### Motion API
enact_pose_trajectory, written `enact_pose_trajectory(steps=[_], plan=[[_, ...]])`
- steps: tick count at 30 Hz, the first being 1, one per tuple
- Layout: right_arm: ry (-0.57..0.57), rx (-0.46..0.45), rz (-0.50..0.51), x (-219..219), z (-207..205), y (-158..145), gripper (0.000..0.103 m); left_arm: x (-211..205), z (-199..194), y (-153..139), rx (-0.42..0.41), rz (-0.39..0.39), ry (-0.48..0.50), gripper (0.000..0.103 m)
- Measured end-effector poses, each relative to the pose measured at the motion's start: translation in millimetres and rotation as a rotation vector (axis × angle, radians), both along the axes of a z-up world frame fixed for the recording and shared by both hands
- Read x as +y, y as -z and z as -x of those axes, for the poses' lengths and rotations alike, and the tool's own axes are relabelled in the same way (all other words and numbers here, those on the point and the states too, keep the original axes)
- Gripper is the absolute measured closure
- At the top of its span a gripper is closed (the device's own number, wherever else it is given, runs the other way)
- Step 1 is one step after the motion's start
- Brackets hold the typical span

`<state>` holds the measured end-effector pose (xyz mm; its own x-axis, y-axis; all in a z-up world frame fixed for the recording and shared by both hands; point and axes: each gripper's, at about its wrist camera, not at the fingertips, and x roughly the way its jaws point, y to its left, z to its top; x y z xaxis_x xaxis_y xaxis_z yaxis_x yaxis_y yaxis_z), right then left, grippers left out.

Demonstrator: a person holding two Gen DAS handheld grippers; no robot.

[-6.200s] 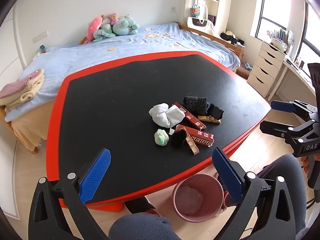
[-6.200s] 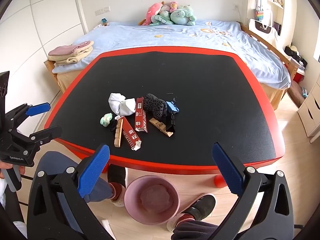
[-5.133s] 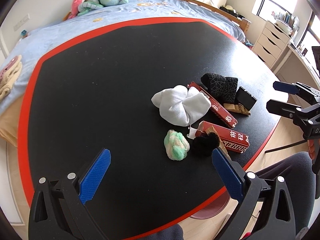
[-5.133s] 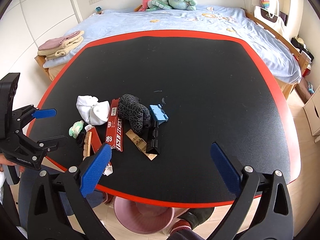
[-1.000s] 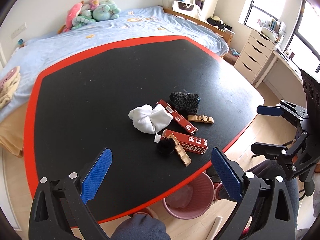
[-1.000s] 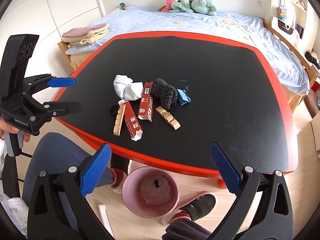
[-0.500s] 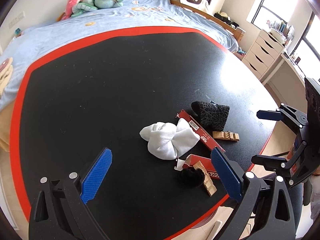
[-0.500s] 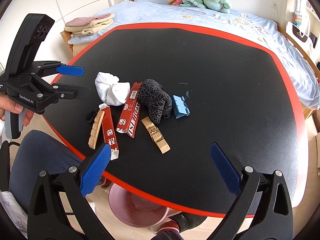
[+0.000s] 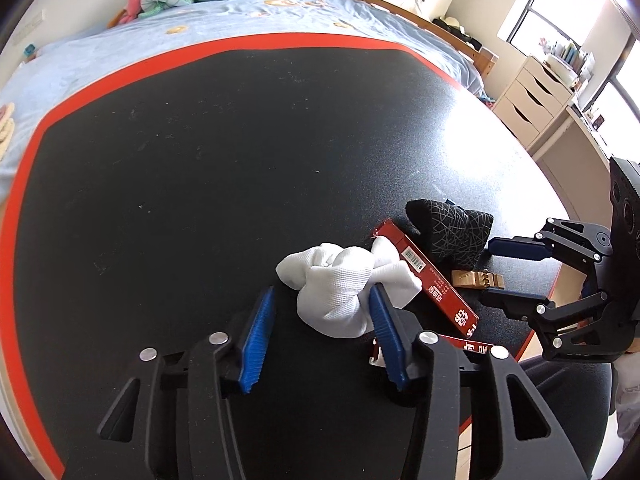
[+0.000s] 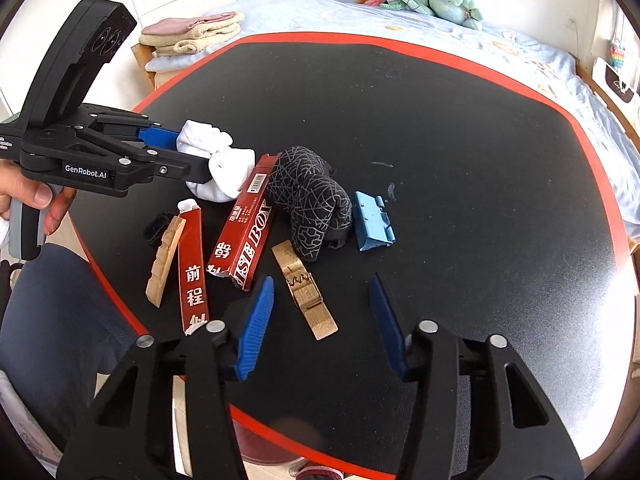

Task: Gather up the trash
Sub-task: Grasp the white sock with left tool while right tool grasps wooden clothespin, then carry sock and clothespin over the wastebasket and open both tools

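The right tongs' (image 10: 321,312) own body hides the bench's (image 10: 460,128) near edge. The pink bin (image 10: 266,462) (under the bench) shows only a rim sliver. In the left wrist view, the left tongs (image 9: 320,322) cover the short red box (image 9: 474,347).

Table (image 10: 460,128): sock bundle (image 10: 218,172) far left; box (image 10: 250,224) just right of it, patterned pouch (image 10: 312,204) next, clip (image 10: 372,220) rightmost. Wooden peg (image 10: 306,290) lies before the pouch.

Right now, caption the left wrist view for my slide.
Left gripper straddles the crumpled white cloth on the black table, jaws open.
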<state>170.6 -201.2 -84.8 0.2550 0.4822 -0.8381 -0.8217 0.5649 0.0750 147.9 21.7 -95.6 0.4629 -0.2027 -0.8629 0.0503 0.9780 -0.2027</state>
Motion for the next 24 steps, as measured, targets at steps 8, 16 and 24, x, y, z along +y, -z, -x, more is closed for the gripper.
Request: enact_pose_trajectory(steps=[8, 16, 24], plan=[[-0.007, -0.006, 0.002, -0.4, 3.2, -2.2, 0.09, 0.5, 2.1, -6.5, -0.018, -0.014, 0.004, 0.079], [0.02, 0.002, -0.021, -9.4, 9.5, -15.4, 0.09, -1.0, 9.6, -21.7, -0.045, -0.023, -0.004, 0.08], [0.054, -0.011, -0.056, -24.9, 24.5, -40.4, 0.09, -8.3, 28.5, -45.1, -0.084, -0.034, 0.006, 0.08]])
